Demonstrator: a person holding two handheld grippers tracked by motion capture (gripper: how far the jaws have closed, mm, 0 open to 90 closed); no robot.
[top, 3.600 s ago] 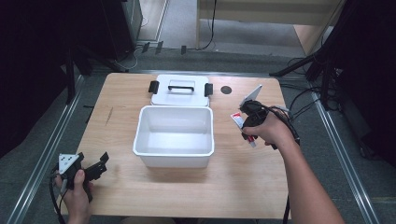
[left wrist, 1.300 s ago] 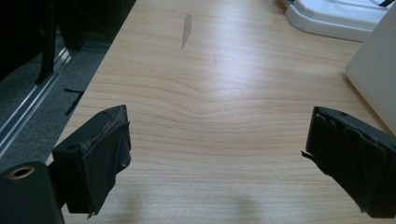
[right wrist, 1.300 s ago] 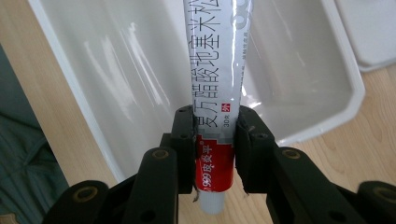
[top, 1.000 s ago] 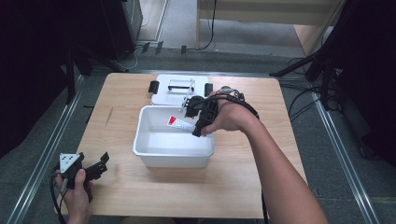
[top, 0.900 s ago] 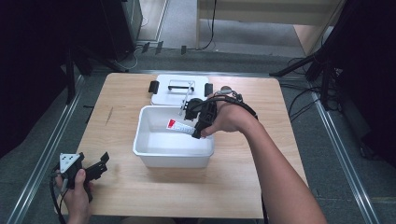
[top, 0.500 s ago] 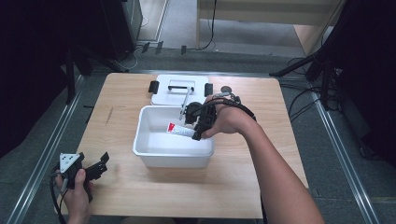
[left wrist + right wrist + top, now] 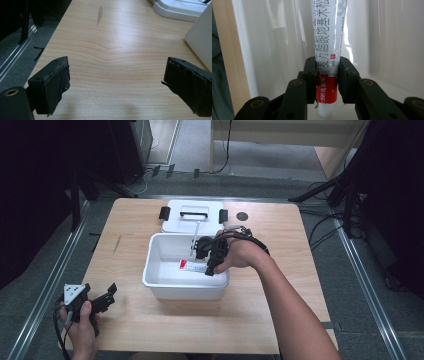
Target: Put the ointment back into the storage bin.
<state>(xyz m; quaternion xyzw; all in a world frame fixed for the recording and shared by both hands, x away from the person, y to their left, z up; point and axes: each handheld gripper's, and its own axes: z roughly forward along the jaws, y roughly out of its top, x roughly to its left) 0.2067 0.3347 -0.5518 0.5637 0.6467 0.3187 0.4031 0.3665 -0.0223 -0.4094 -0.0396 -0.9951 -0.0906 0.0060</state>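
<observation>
A white plastic bin (image 7: pixel 165 285), rectangular with rounded corners and smooth glossy walls, sits at the middle of a pale wood-grain table (image 7: pixel 150 330); inside it, low over the bare white floor, is a single ointment tube (image 7: pixel 192 266), white with a red band and printed characters. Behind the bin and just touching its far rim lies the matching white lid (image 7: pixel 192 217), flat, with a black carry handle on top and a black latch at each end. A small dark round spot (image 7: pixel 242 216) marks the tabletop to the lid's right. The right gripper (image 7: pixel 206 256) reaches down into the bin from the right side, its black jaws closed narrowly on the tube (image 7: pixel 328 62), the pads (image 7: pixel 310 75) pressing both flanks near the red band, the white cap end pointing back toward the hand. The left gripper (image 7: pixel 102 300) rests near the table's front left corner, well apart from the bin, its jaws spread wide over bare wood with nothing between the worn black pads (image 7: pixel 56 82).
</observation>
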